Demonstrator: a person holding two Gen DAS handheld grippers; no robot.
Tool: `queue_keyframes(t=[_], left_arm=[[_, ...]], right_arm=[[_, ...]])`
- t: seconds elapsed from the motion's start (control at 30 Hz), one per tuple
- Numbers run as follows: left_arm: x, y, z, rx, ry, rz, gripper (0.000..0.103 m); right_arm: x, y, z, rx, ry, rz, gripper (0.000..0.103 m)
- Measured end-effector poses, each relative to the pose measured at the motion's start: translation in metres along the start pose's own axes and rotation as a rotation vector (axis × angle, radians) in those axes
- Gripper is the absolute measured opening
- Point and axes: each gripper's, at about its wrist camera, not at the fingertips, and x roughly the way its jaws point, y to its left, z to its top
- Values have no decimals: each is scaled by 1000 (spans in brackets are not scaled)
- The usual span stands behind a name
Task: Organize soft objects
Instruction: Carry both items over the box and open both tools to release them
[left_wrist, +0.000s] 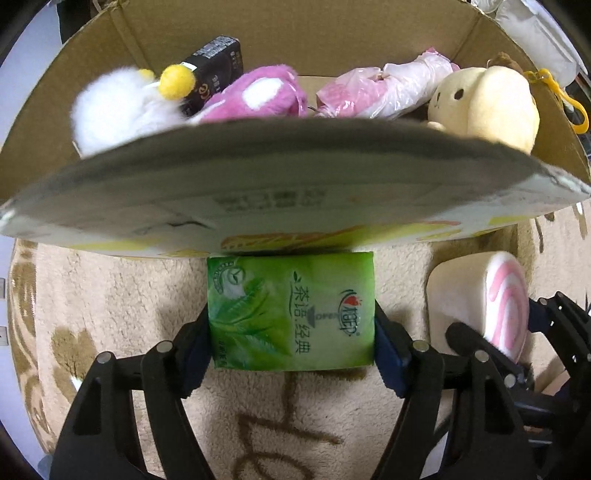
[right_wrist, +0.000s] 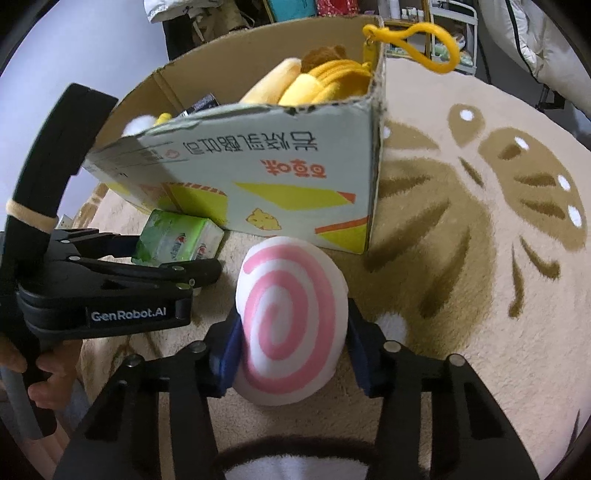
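My left gripper (left_wrist: 291, 328) is shut on a green tissue pack (left_wrist: 291, 310), held just in front of the near wall of a cardboard box (left_wrist: 258, 192). The pack also shows in the right wrist view (right_wrist: 177, 238), with the left gripper (right_wrist: 147, 254) beside it. My right gripper (right_wrist: 291, 332) is shut on a white roll-shaped plush with a pink swirl (right_wrist: 291, 325), seen also at the right of the left wrist view (left_wrist: 491, 306). Inside the box lie a white plush (left_wrist: 118, 107), a pink spotted plush (left_wrist: 258, 96), a pink plastic-wrapped item (left_wrist: 384, 88) and a yellow plush (left_wrist: 484, 103).
The box (right_wrist: 280, 184) stands on a beige rug with brown patterns (right_wrist: 480, 221). A black carton (left_wrist: 214, 70) sits in the box. A yellow keychain clip (right_wrist: 417, 40) hangs over the box's far corner. Furniture and bedding stand beyond the rug.
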Motion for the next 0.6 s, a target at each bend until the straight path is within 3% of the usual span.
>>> queue_keyframes(t=[0.27, 0.6], left_arm=[[-23, -1, -21, -15, -46, 38, 74], [-79, 10, -50, -42, -178, 102, 74]], right_arm=[[-14, -5, -1, 32, -41, -10, 45], [-61, -9, -3, 52, -181, -11, 44]])
